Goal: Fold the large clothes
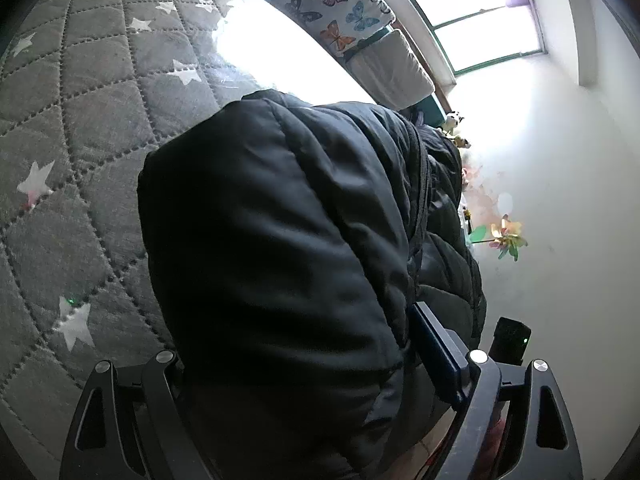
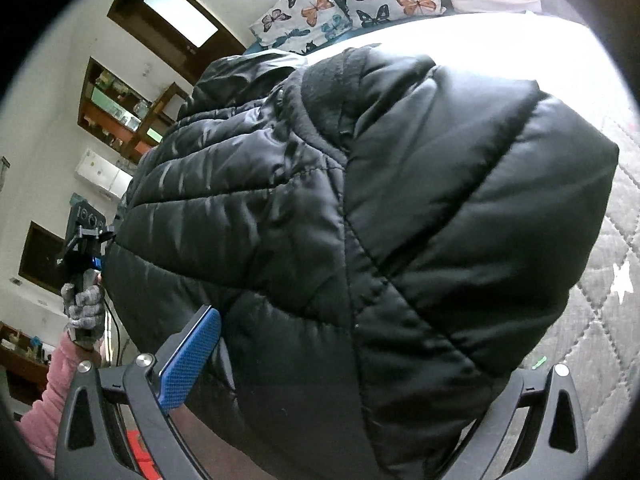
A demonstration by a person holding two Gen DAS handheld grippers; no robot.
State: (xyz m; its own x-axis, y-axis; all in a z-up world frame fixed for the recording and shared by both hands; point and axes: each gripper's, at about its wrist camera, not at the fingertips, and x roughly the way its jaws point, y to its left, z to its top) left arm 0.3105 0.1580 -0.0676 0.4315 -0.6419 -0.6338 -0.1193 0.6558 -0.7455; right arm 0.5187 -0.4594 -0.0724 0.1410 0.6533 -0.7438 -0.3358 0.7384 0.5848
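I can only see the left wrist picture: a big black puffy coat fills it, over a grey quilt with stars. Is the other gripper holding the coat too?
Observer: Yes. In the right wrist view the black jacket bulges between the right gripper fingers; one blue pad presses against its edge.
Operator: Can you see the person at all?
Observer: Partly. A hand in a grey knit glove, with a pink sleeve, holds the left gripper at the jacket's far edge.
Operator: What is behind that hand?
Observer: A white wall with dark wooden shelves holding small items.
Operator: Anything else on the bed?
Observer: Butterfly-print pillows lie beyond the jacket.
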